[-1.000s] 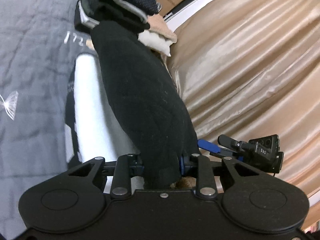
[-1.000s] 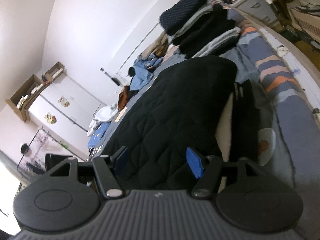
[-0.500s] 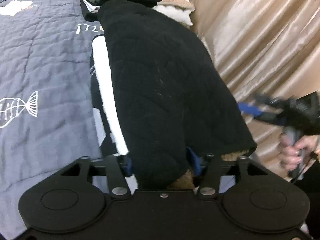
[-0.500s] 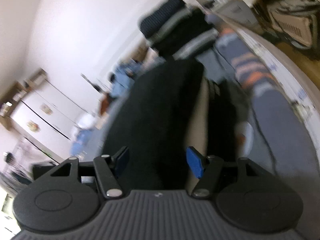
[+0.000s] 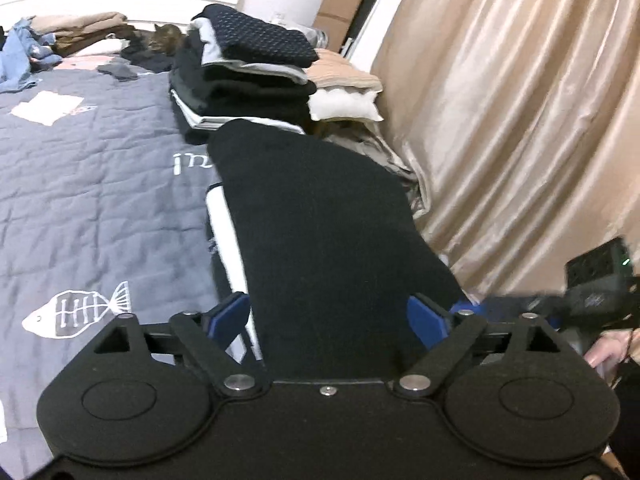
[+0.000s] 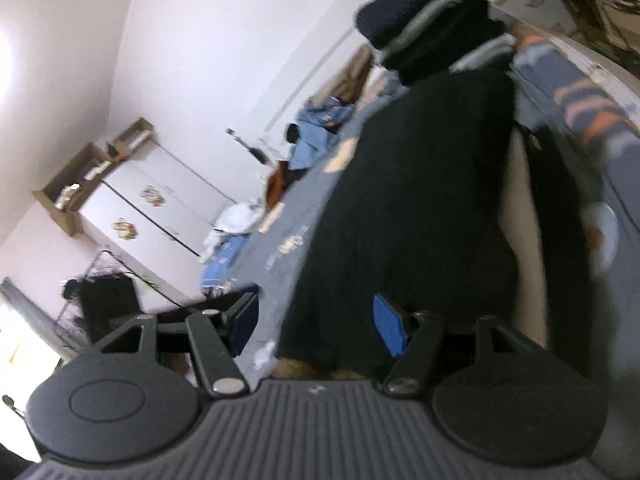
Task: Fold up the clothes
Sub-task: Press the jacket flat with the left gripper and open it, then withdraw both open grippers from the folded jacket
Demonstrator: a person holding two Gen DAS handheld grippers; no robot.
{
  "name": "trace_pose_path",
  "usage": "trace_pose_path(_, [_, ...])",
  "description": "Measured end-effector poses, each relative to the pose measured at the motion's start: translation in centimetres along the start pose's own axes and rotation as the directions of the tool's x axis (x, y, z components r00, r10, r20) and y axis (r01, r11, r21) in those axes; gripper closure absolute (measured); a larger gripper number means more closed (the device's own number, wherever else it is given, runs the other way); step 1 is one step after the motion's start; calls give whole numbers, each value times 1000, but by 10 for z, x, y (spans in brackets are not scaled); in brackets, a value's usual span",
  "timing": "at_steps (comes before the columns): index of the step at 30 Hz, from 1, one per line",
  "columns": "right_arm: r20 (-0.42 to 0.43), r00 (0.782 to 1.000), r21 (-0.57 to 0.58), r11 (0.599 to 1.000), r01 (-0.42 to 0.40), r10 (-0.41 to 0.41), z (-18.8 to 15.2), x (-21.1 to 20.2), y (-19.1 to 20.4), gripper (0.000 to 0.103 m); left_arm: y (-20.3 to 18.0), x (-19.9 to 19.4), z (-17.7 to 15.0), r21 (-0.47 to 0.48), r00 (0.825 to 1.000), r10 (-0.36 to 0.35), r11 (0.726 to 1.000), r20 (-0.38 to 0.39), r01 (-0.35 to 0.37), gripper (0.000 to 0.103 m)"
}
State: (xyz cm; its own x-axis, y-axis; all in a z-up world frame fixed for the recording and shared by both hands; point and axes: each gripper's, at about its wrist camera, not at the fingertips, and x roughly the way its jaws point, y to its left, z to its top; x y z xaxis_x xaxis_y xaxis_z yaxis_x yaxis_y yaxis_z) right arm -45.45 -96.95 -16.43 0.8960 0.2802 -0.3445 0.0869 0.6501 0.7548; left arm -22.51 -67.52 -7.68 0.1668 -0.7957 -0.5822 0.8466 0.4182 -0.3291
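Left wrist view: the left gripper (image 5: 328, 316) points along a folded black quilted garment (image 5: 320, 232) that lies on the grey-blue quilted bedspread (image 5: 92, 200); its jaws are opening, the blue pads (image 5: 228, 314) standing either side of the garment's near end with the cloth between them but not pinched; a white lining strip (image 5: 224, 224) shows along the garment's left edge; beyond its far end stands a stack of folded clothes (image 5: 248, 68), dark blue on top, grey and black beneath; just right of the stack lie a beige folded piece and a white cushion (image 5: 344, 104), against the tan satin curtain (image 5: 520, 120); a fish-skeleton print (image 5: 76, 308) marks the bedspread at lower left; loose blue and tan clothing (image 5: 24, 52) lies at the far left.

At the right edge, blurred, the right gripper (image 5: 592, 292) appears beside the garment's near corner, with the person's fingers (image 5: 600, 354) below it.

Right wrist view (blurred): the right gripper (image 6: 316, 320) has its fingers parted and unclenched; the black garment (image 6: 420, 208) runs ahead and passes behind the right-hand blue pad (image 6: 388, 324), while the left-hand pad stands clear of it; whether cloth touches either pad cannot be told; white cupboards (image 6: 160, 208) line the far wall.
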Motion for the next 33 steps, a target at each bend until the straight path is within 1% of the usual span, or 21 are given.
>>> trace_pose_path(2, [-21,998,14,998,59,-59,-7,0,-9,40,-3,5,0,3,1000,2,1000,-6,-2,17])
trace_pose_path(6, [-10,999,42,998,36,-35,-13,-4,-20,41,-12,4,-7,24,1000,-9,1000,-18,10,17])
trace_pose_path(13, [-25,996,-17,996,85,-85,-11,0,-9,41,-12,7,-6,9,1000,-6,1000,-16,6,17])
trace_pose_path(16, [-33,990,-71,988,137,-139,-11,2,5,41,-19,4,-4,21,1000,-12,1000,-4,12,17])
trace_pose_path(19, [-26,986,-103,981,163,-167,-9,3,18,38,-25,2,-3,23,1000,-6,1000,1,6,14])
trace_pose_path(21, [-9,983,-116,977,180,-182,-8,1,25,37,-28,2,-2,22,1000,-1,1000,3,1,8])
trace_pose_path(24, [23,977,-127,969,213,-212,-4,-4,33,35,-35,0,-1,22,1000,16,1000,10,-16,4])
trace_pose_path(26, [42,971,-133,962,237,-233,-1,-8,39,32,-42,-4,0,28,999,30,999,21,-30,0])
trace_pose_path(29, [51,964,-161,951,265,-260,3,-13,49,26,-51,-11,-1,29,998,45,998,31,-46,0])
trace_pose_path(33, [66,954,-185,936,300,-292,4,-19,65,20,-63,-14,-3,46,996,87,995,-4,-86,0])
